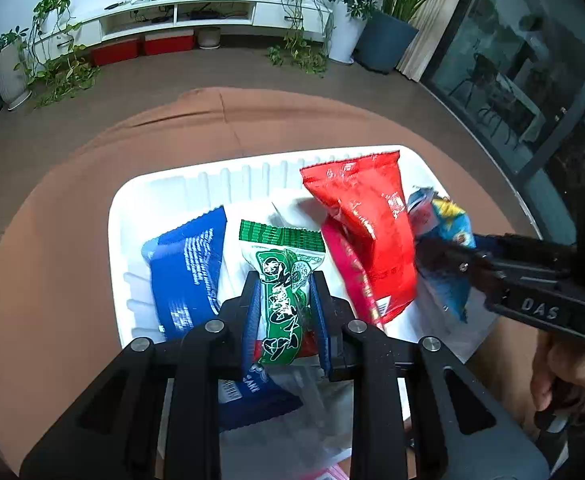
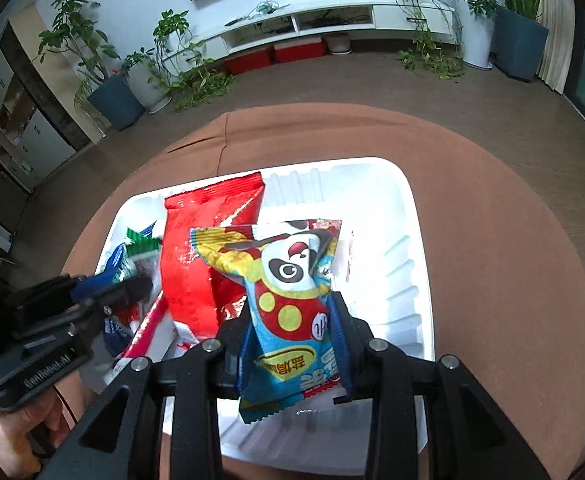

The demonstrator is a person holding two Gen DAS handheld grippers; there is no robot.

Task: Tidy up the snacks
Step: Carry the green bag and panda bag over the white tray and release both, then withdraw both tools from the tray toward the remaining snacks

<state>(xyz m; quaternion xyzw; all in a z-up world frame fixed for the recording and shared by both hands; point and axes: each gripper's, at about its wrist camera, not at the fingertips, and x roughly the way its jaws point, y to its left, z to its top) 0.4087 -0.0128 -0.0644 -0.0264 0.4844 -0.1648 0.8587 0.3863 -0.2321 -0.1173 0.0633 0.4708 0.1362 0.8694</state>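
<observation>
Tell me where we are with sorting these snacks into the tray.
Already in the white tray: the red packet and the blue packet. In hand: the left gripper is shut on the green-and-white packet, and the right gripper is shut on the light-blue cartoon packet, both held over the tray. Left: setting those two down.

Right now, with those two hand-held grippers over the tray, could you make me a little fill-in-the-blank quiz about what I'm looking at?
1. The left hand-held gripper is shut on a green and ____ snack packet.
2. The right hand-held gripper grips the ____ clown packet.
3. The tall red bag sits in a ____ tray.

Missing words: white; blue; white
</observation>
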